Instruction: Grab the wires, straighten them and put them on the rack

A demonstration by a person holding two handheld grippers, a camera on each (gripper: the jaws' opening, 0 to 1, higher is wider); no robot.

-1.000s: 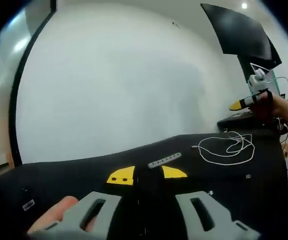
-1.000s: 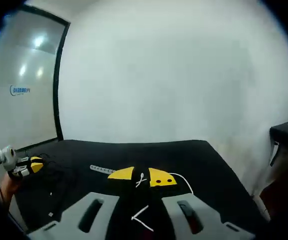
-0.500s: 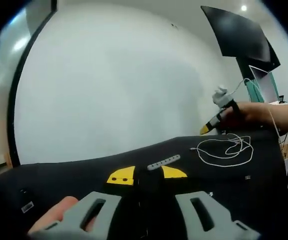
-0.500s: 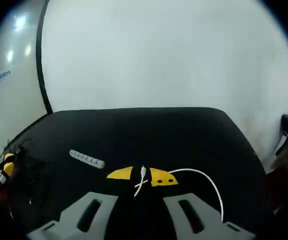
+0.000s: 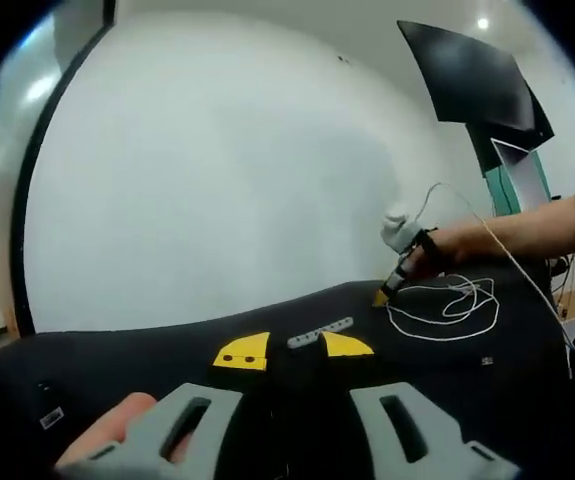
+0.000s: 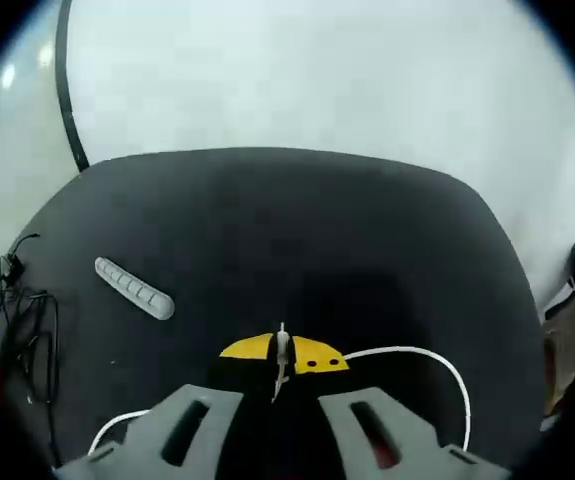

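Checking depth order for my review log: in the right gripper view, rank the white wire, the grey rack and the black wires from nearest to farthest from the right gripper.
1. White wire: its end is pinched between the right gripper's jaws.
2. Grey rack: up and to the left on the black table.
3. Black wires: at the far left edge, beyond the rack.

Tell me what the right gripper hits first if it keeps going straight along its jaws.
Probably the bare black tabletop. The right gripper, shut on the white wire's plug end, points past the grey rack, which lies off to its left. Depth is hard to judge.
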